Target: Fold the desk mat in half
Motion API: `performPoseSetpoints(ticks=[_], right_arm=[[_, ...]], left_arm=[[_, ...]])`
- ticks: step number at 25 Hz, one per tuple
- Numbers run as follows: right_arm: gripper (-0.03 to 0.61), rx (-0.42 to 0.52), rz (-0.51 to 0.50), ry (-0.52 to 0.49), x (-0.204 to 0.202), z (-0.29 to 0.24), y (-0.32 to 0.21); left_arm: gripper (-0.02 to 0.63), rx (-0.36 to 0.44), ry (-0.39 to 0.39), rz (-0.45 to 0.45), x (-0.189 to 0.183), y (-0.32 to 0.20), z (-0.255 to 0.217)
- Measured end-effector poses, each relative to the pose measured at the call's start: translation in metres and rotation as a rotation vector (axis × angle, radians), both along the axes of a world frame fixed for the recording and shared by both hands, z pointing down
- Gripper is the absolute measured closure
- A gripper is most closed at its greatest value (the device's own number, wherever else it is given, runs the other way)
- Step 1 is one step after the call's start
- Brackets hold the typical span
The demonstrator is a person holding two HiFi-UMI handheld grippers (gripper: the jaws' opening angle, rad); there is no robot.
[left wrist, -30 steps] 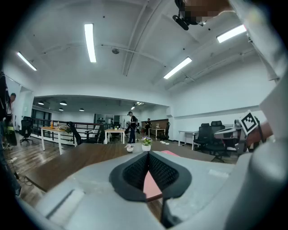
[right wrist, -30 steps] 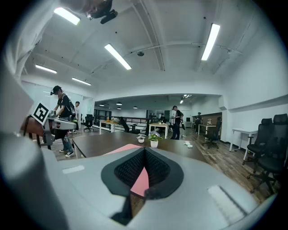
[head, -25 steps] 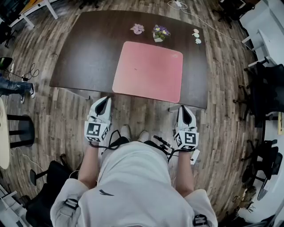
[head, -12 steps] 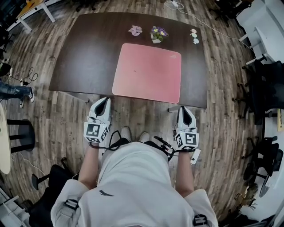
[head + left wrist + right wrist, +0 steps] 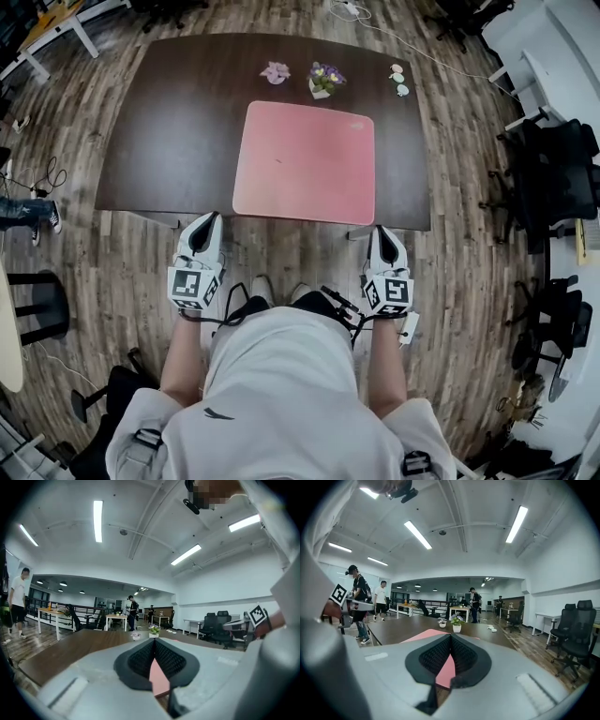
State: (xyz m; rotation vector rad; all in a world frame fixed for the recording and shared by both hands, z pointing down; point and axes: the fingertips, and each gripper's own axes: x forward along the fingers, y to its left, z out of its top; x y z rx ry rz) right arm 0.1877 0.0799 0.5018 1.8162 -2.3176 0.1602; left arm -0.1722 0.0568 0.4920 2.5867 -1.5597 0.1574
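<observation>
Head view, looking steeply down: a pink desk mat point(image 5: 305, 161) lies flat and unfolded on a dark brown worktop point(image 5: 169, 122). It sits right of the worktop's middle, with its near edge close to the near edge of the worktop. Beyond the mat's far edge stand a small potted plant point(image 5: 322, 80), a little pink ornament point(image 5: 275, 71) to its left, and some small pale items point(image 5: 398, 80) nearer the far right corner. The person stands on a wood-plank floor point(image 5: 122, 272) just short of the worktop. The left tool point(image 5: 208, 221) and the right tool point(image 5: 384, 232) are held low in front of the body, near the worktop's edge, neither touching the mat.

Left gripper view: the left tool point(image 5: 152, 641) has its jaws pressed together at the tips, with nothing between them. A strip of the pink mat point(image 5: 159, 679) shows through the gap below the tips, lying on the worktop ahead. The potted plant point(image 5: 153, 631) stands farther back.

Right gripper view: the right tool point(image 5: 450, 637) is likewise closed and holds nothing. The mat point(image 5: 426, 636) lies ahead on the worktop, with the potted plant point(image 5: 457, 623) behind it. Black office chairs point(image 5: 576, 625) stand off to the right.
</observation>
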Motion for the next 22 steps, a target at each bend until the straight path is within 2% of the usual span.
performPoseSetpoints(ticks=[7, 13, 22], right_arm=[[0.575, 0.013, 0.019, 0.027, -0.009, -0.006, -0.013], [0.575, 0.015, 0.006, 0.024, -0.001, -0.004, -0.037], [0.575, -0.005, -0.048, 0.013, 0.024, 0.007, -0.088]], left_arm=[[0.606, 0.001, 0.005, 0.009, -0.013, -0.024, -0.002], [0.607, -0.003, -0.011, 0.007, -0.002, -0.042, 0.000], [0.607, -0.007, -0.034, -0.061, 0.018, -0.082, -0.002]])
